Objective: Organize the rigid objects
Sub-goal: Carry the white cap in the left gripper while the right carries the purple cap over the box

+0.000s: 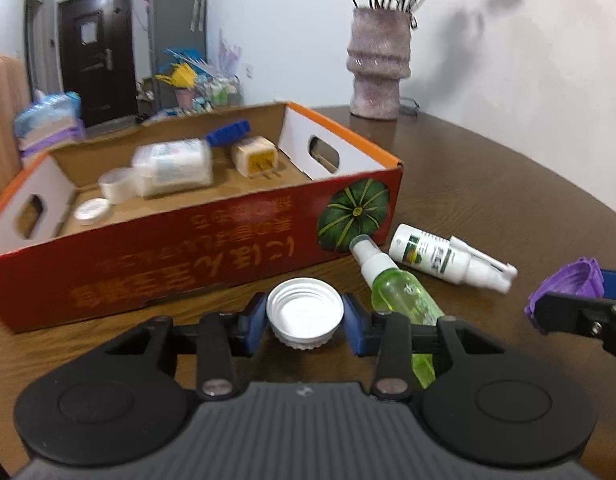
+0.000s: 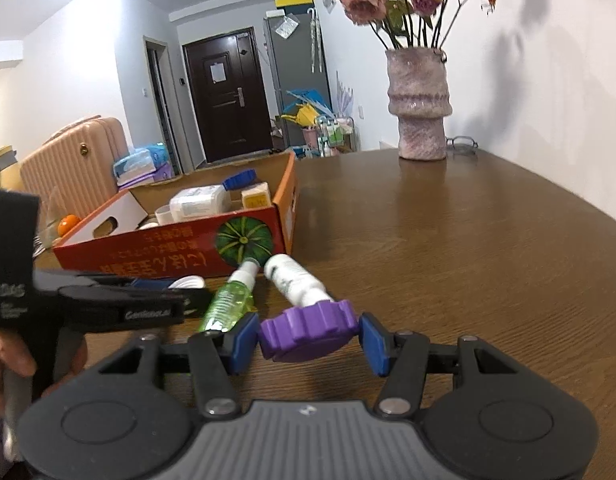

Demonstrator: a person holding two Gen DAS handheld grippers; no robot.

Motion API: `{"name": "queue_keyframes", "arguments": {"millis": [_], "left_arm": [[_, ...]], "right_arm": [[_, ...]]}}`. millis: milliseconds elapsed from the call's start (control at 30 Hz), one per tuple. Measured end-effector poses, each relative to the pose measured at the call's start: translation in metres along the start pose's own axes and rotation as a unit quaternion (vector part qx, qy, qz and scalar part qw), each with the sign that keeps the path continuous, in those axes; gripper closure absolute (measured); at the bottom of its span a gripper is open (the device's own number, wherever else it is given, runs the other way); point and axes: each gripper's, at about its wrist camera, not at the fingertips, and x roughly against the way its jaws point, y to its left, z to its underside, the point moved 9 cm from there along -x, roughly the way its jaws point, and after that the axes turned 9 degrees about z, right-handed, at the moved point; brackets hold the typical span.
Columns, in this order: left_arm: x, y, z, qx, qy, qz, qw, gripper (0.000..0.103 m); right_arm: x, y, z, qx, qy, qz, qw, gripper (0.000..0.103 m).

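Observation:
My left gripper [image 1: 304,319] is shut on a white screw cap [image 1: 304,312], held just above the table in front of the red cardboard box [image 1: 212,240]. My right gripper [image 2: 308,336] is shut on a purple ribbed cap [image 2: 308,330]; it also shows in the left wrist view [image 1: 563,284]. A green spray bottle [image 1: 403,296] and a white spray bottle [image 1: 447,258] lie on the table by the box's near right corner. Inside the box lie a white bottle with a blue cap [image 1: 176,166], a yellow plug adapter [image 1: 256,158] and small white lids [image 1: 92,210].
A pink vase [image 1: 377,64] with dried flowers stands at the back of the brown wooden table [image 2: 467,240]. A pink suitcase [image 2: 72,160] and tissue packs [image 2: 142,166] lie beyond the table's left side. The left gripper's body shows at the left in the right wrist view [image 2: 88,304].

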Motion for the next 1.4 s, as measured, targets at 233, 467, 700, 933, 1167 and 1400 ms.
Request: {"name": "queue_keyframes", "arguments": {"millis": [233,467,700,933,1167,1400], "left_arm": [[0.118,0.005,0.003,0.009,-0.100,-0.063,0.9930,0.062],[0.240,0.008,0.034,0.016,-0.191,-0.132,0.9724,0.062],[0.323,0.013,0.070,0.041,-0.240,-0.153,0.9578,0.062],[0.375,0.006,0.085,0.032,-0.282,-0.162,0.9450,0.062],[0.385,0.005,0.079,0.043,-0.299,-0.157,0.9403,0.062],[0.370,0.010,0.072,0.048,-0.284,-0.151,0.9457,0.062]], "right_arm": [[0.051,0.025,-0.004,0.015,-0.045,-0.026,0.999,0.049],[0.107,0.084,-0.003,0.041,-0.106,-0.079,0.990,0.049],[0.152,0.126,0.011,0.054,-0.142,-0.088,0.984,0.049],[0.213,0.140,0.024,0.034,-0.235,-0.090,0.967,0.049],[0.251,0.137,0.023,0.025,-0.284,-0.068,0.956,0.049],[0.248,0.128,0.017,0.021,-0.282,-0.054,0.958,0.049]]}}
